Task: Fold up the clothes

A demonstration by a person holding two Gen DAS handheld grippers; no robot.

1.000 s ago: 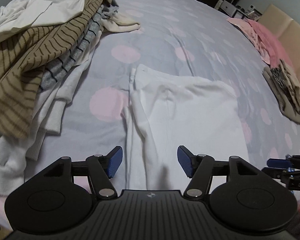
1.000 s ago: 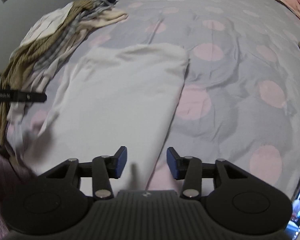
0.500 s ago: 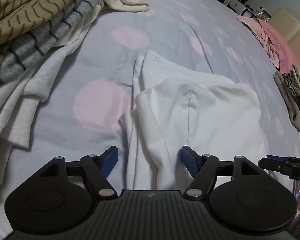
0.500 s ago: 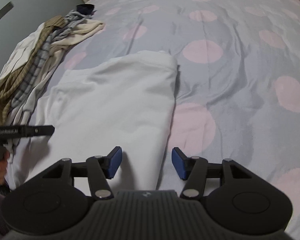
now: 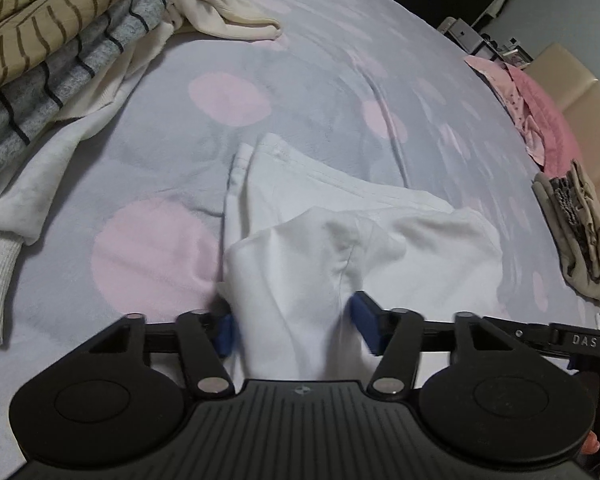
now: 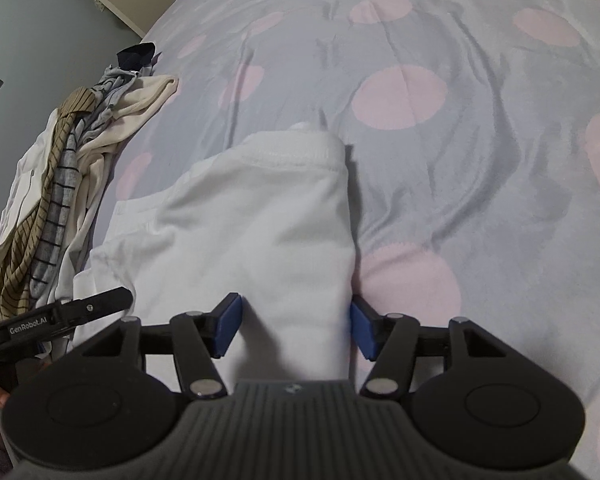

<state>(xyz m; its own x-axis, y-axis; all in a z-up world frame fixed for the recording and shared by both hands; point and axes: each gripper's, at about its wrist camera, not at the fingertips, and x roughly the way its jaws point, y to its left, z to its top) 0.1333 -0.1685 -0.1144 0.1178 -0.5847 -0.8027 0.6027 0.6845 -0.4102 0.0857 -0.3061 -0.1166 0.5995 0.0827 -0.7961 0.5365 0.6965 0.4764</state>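
Observation:
A white garment (image 5: 340, 248) lies half folded on the bed, its hem toward the far side. My left gripper (image 5: 296, 330) is at the garment's near left edge. Its jaws are closing, and bunched cloth fills the gap and touches both blue pads (image 5: 366, 328). In the right wrist view the same white garment (image 6: 252, 216) runs between the jaws of my right gripper (image 6: 294, 330). Those jaws are opening: the left pad (image 6: 228, 330) stands clear of the cloth and the right pad sits at the cloth's right edge. Each gripper shows at the side of the other's view.
A grey bed cover (image 6: 460, 200) with pink dots lies under everything. A pile of unfolded clothes (image 5: 60, 40), striped tan and grey, lies at the left. Pink clothes (image 5: 540, 112) and a folded beige stack (image 5: 580, 232) sit at the right edge.
Both grippers have come down and in toward the garment's near edge. The left jaws have narrowed around bunched cloth. The right jaws have widened a little astride the garment's right side.

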